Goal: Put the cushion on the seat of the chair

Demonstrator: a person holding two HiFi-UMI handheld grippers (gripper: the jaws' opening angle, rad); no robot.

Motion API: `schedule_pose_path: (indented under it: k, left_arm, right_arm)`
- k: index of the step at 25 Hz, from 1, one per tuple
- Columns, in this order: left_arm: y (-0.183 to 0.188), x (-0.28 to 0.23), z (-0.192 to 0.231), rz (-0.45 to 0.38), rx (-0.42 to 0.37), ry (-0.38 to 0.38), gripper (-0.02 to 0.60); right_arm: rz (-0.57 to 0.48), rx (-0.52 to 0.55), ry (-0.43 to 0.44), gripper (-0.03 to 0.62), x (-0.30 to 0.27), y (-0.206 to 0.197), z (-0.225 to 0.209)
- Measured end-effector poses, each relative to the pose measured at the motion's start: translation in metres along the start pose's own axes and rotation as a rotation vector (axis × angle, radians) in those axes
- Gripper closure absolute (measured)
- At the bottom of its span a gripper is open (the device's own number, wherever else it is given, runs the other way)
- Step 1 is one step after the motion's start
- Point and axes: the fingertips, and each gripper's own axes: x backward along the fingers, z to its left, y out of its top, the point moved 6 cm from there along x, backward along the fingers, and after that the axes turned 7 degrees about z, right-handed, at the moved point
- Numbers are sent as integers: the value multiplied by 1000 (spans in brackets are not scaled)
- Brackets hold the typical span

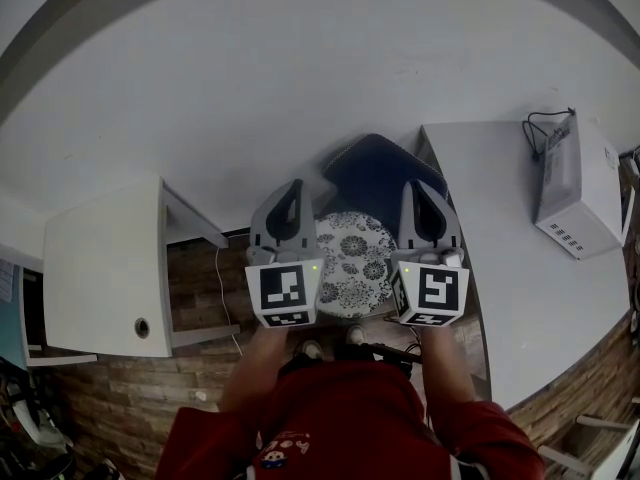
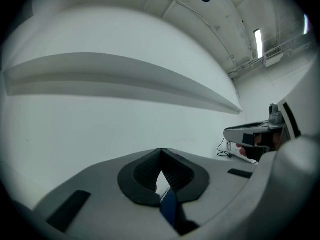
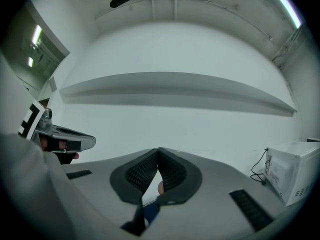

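A round cushion (image 1: 350, 258) with a dark floral print lies flat on the seat of a dark blue chair (image 1: 375, 173), whose backrest stands toward the white wall. My left gripper (image 1: 293, 196) hovers over the cushion's left edge and my right gripper (image 1: 420, 193) over its right edge, both pointing at the wall. In the left gripper view the left gripper (image 2: 160, 153) is shut, its tips touching with nothing between them. The right gripper (image 3: 158, 151) is shut the same way in the right gripper view. Only a sliver of blue chair shows through the gap under each pair of pads.
A white desk (image 1: 520, 258) stands right of the chair and carries a white boxy appliance (image 1: 578, 183) with a black cable. A white cabinet (image 1: 105, 268) stands at the left. The white wall is close behind the chair. The floor is wood-patterned.
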Motion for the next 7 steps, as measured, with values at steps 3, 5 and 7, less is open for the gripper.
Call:
schedule_pose_path:
  k: [3,5,7]
  left_arm:
    - [0,-3,-5,-2,0,-1,554]
    - [1,-4,-7,-6,0,-1,554]
    - [1,-6,-9,-10,2,-1,554]
  right_arm:
    - [4,-4,-2,566,1,-2,-5]
    - [2,-3,-2,566,0,-3,-7]
    - [0,-2,-1,566,0,-3,-9]
